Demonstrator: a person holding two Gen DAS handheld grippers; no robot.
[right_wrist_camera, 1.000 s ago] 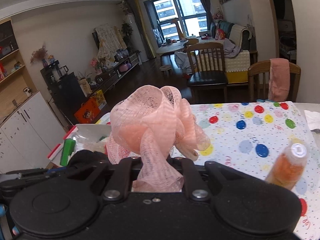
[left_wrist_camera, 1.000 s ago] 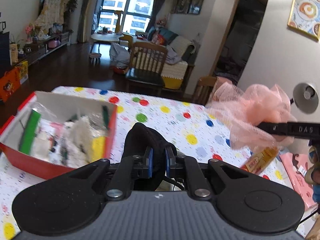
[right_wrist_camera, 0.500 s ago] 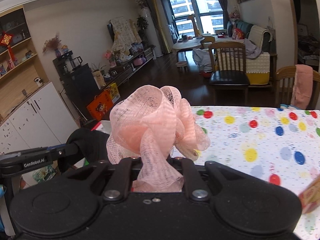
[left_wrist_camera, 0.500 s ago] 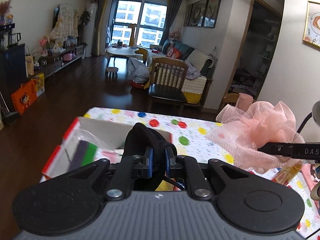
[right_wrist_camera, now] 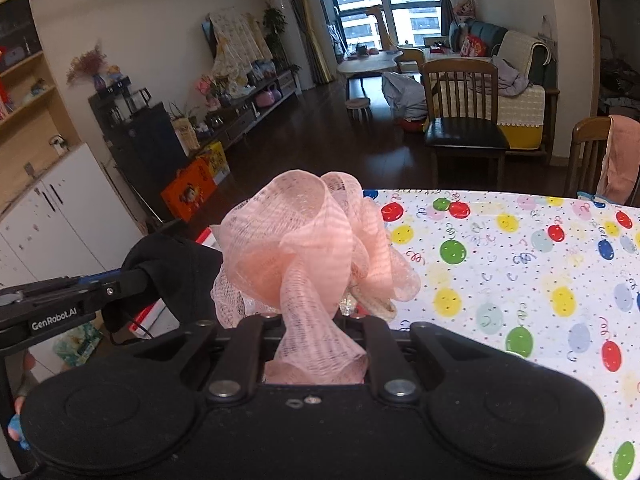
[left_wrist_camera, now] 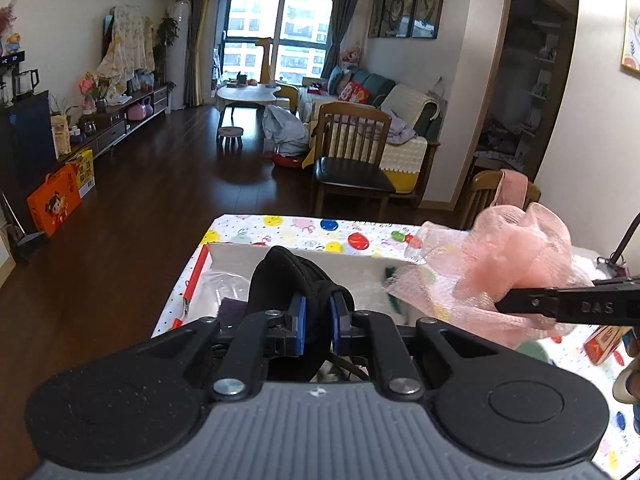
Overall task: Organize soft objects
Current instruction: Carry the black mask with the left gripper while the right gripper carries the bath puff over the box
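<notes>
Two soft items are carried clamped: the black fabric piece (left_wrist_camera: 296, 280) by the left gripper (left_wrist_camera: 316, 322), the pink mesh puff (right_wrist_camera: 308, 256) by the right gripper (right_wrist_camera: 316, 344), both above the red-rimmed box (left_wrist_camera: 240, 250), presumably for deposit.

Dark wood floor (left_wrist_camera: 160, 200) — big window (left_wrist_camera: 280, 40), sofa (left_wrist_camera: 400, 104), wooden chair (left_wrist_camera: 352, 152) — daylight

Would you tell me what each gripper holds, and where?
Left gripper: black fabric item, pinched at its near end. Right gripper: pink mesh pouf, by its lower tail.
</notes>
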